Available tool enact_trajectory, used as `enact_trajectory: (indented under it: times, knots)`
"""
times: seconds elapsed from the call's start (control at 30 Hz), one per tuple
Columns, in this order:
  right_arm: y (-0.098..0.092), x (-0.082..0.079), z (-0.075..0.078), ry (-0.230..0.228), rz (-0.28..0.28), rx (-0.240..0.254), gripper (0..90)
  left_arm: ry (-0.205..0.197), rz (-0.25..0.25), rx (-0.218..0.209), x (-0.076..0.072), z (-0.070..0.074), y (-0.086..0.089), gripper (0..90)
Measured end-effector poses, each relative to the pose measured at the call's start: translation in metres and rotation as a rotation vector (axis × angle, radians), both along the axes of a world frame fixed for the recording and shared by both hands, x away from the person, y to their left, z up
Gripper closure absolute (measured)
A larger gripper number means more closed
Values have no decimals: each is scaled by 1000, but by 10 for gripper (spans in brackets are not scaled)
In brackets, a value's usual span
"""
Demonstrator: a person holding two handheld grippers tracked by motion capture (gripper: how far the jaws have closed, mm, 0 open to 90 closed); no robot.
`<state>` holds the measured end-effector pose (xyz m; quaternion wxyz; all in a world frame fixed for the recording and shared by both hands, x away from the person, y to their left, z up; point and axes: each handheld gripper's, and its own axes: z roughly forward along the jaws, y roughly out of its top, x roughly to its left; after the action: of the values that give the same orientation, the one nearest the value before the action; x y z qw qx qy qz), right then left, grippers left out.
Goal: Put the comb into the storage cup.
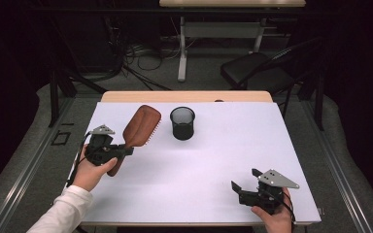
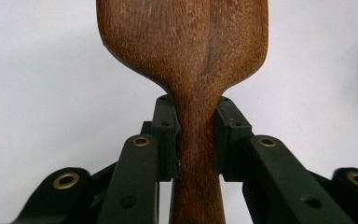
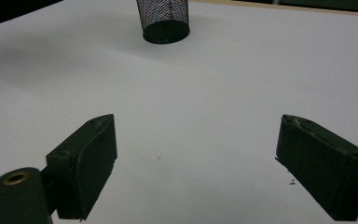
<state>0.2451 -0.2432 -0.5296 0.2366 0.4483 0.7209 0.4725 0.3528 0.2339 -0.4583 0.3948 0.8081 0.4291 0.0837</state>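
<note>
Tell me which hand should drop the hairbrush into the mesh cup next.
Left. Its tongs already clamp the hairbrush by the handle, close beside the mesh cup. The right tongs stand open with nothing between them, near the table's front edge.

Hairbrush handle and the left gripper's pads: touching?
Touching. The left gripper view shows the left gripper with both pads pressed against the hairbrush handle, no gap.

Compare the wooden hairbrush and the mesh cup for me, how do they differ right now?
The hairbrush is brown wood; the mesh cup is black wire mesh. The hairbrush is clamped by its handle in the left gripper and tilted; the cup stands upright and untouched on the white table.
</note>
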Motion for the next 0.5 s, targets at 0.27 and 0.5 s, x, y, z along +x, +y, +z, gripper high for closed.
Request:
enact_trajectory:
  times: [0.27,0.5]
  knots:
    - [0,0,0,0,1,-3,119,-38,-11,-49,-6,8,-2,731]
    - [0,0,0,1,2,-3,119,-62,-40,-66,-8,14,-13,731]
